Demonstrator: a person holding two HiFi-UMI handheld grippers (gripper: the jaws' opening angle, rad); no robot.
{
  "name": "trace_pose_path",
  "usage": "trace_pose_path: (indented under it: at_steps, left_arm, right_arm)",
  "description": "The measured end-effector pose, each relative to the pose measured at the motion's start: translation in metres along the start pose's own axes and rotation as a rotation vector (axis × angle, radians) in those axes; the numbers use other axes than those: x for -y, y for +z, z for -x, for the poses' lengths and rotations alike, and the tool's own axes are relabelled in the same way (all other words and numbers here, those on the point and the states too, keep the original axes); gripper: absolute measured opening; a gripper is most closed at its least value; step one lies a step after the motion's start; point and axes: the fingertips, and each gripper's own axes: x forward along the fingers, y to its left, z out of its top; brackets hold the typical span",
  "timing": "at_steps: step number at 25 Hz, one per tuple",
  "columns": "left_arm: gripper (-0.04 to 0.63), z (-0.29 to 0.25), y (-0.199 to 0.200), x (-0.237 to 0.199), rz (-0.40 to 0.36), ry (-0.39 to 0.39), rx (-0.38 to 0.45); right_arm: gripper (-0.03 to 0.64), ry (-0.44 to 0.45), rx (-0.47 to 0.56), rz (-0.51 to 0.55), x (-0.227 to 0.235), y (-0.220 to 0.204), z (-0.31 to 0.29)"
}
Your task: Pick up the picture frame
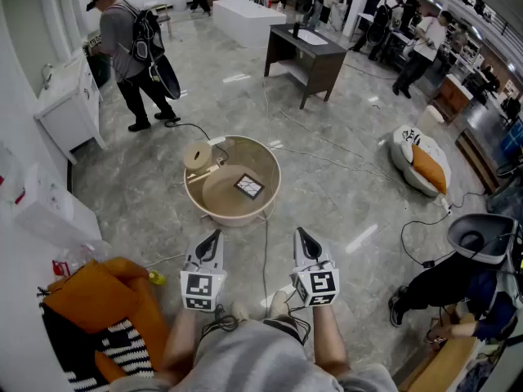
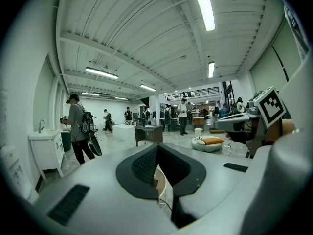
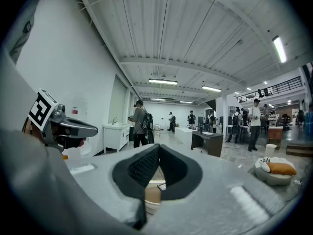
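The picture frame (image 1: 249, 186) is a small dark square lying flat on a round beige table (image 1: 214, 204) with a raised rim, ahead of me on the floor. A tan roll (image 1: 197, 155) sits at the table's back left edge. My left gripper (image 1: 216, 236) and right gripper (image 1: 301, 233) hover side by side short of the table, both shut and empty. In the left gripper view the pads (image 2: 146, 163) meet with nothing between them, and the table rim (image 2: 164, 190) shows below. In the right gripper view the pads (image 3: 146, 165) also meet, with a corner of the frame (image 3: 161, 185) below them.
A person with a backpack (image 1: 131, 47) stands at the back left beside a white cabinet (image 1: 69, 109). A dark desk (image 1: 306, 55) stands behind the table. A cushion bed (image 1: 421, 162) and a dark bin (image 1: 478, 239) lie to the right, orange cloth (image 1: 106, 300) to my left. Cables cross the floor.
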Motion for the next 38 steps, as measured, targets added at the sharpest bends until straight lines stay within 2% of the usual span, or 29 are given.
trace_pose_path:
  at_steps: [23,30,38]
  left_arm:
    - [0.017,-0.016,-0.007,-0.011,0.023,0.018,-0.007]
    - [0.017,-0.065,-0.009,-0.014,0.029,0.043,-0.031]
    - [0.017,-0.155,0.008,-0.017,0.037,0.114,-0.058]
  right_arm:
    - [-0.002,0.011,-0.013,-0.018,0.009,-0.004,-0.023]
    - [-0.002,0.053,-0.028,-0.023,0.040,-0.015,-0.068]
    - [-0.002,0.134,-0.031,-0.034,0.109,-0.015,-0.150]
